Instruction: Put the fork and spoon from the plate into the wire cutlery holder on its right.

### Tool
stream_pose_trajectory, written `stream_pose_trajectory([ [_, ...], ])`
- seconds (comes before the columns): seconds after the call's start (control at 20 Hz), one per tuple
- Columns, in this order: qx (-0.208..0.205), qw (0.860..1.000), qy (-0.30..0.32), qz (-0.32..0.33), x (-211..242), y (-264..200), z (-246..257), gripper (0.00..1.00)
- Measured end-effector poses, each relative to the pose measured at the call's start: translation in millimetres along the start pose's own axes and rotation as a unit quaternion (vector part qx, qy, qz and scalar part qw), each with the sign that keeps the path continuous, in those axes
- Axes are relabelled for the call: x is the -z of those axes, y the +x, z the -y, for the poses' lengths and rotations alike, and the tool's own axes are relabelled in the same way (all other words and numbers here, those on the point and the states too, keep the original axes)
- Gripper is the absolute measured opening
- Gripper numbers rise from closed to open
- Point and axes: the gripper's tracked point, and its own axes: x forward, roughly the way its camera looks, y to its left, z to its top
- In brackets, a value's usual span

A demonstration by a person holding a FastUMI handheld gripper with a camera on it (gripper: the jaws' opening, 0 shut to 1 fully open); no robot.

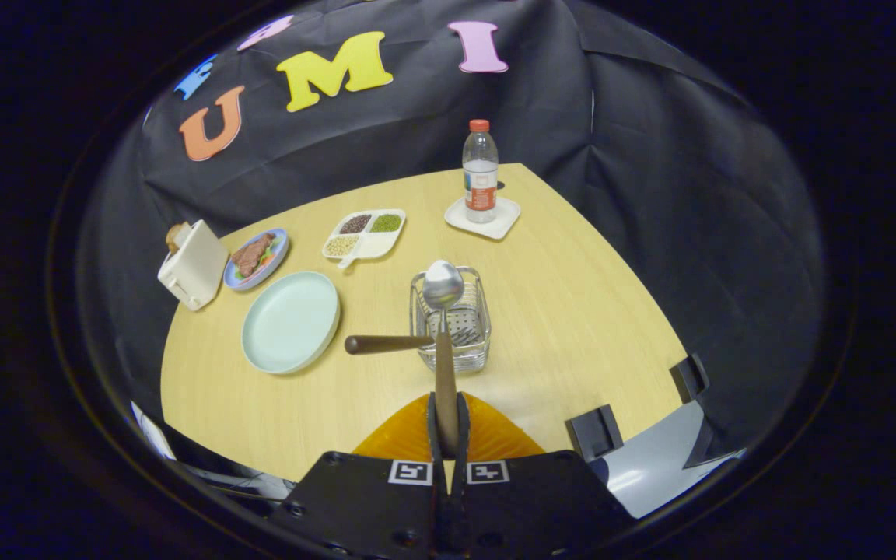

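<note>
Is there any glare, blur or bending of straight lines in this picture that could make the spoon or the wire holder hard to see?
Gripper view: the spoon, clamped by its handle in the gripper, shows a bright highlight on its bowl yet stays sharp; the wire cutlery holder reads clearly; fisheye distortion curves the table edges; light is even, shadows soft.

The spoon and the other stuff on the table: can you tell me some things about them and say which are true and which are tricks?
1. The claw is shut on the spoon. True.
2. The pale green plate has a fork on it. False: it is bare; the fork lies in the wire cutlery holder, handle poking out toward the plate.
3. The water bottle stands on a white coaster. True.
4. The bottle cap is blue. False: it is red.
5. The spoon's bowl is above the holder. True.
</note>
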Motion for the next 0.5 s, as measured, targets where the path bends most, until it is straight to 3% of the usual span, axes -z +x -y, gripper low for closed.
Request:
stream_pose_trajectory([
  [0.5, 0.009, 1.0, 0.01, 0.005, -6.2, 4.1, -0.4, 0.08],
])
